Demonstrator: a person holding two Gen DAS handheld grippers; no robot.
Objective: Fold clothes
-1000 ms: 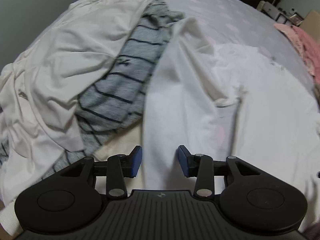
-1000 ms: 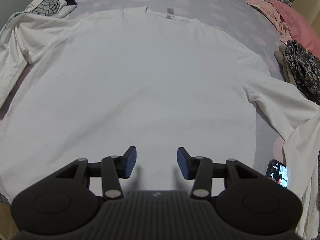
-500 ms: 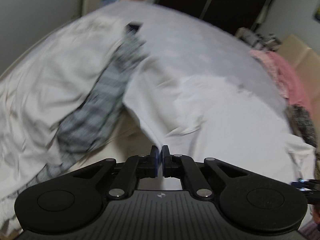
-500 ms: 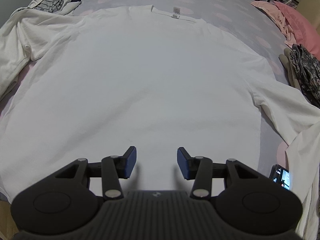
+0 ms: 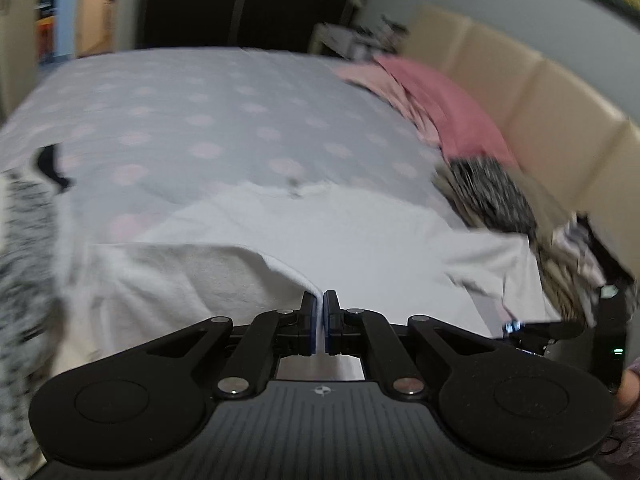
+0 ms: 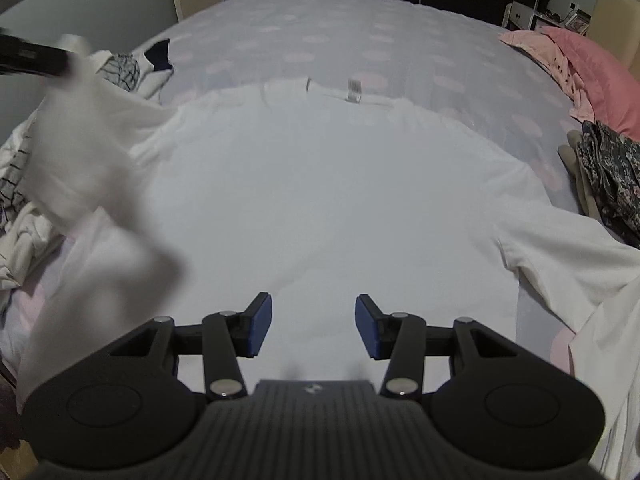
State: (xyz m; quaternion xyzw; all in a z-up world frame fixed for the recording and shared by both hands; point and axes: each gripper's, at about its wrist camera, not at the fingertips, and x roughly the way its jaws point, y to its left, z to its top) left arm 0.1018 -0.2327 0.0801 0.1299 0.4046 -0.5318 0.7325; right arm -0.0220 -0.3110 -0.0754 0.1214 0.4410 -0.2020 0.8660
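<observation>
Shirt [image 6: 332, 184] lies flat on the dotted bed [image 6: 320, 32] — white, collar and tag at the far side, right sleeve [image 6: 560, 256] spread to the right. The left gripper [image 5: 319, 322] has its jaws pressed together on the left sleeve [image 5: 192, 276], white cloth pinched between the blue pads and lifted off the bed; from the right wrist that sleeve shows as a blurred white sweep at the left. The right gripper [image 6: 313, 326] hovers over the near hem, jaws apart — nothing between them. Pink bedding [image 6: 592, 68] sits far right, a dark patterned garment [image 6: 612, 168] below it, striped clothes [image 6: 120, 70] far left.
</observation>
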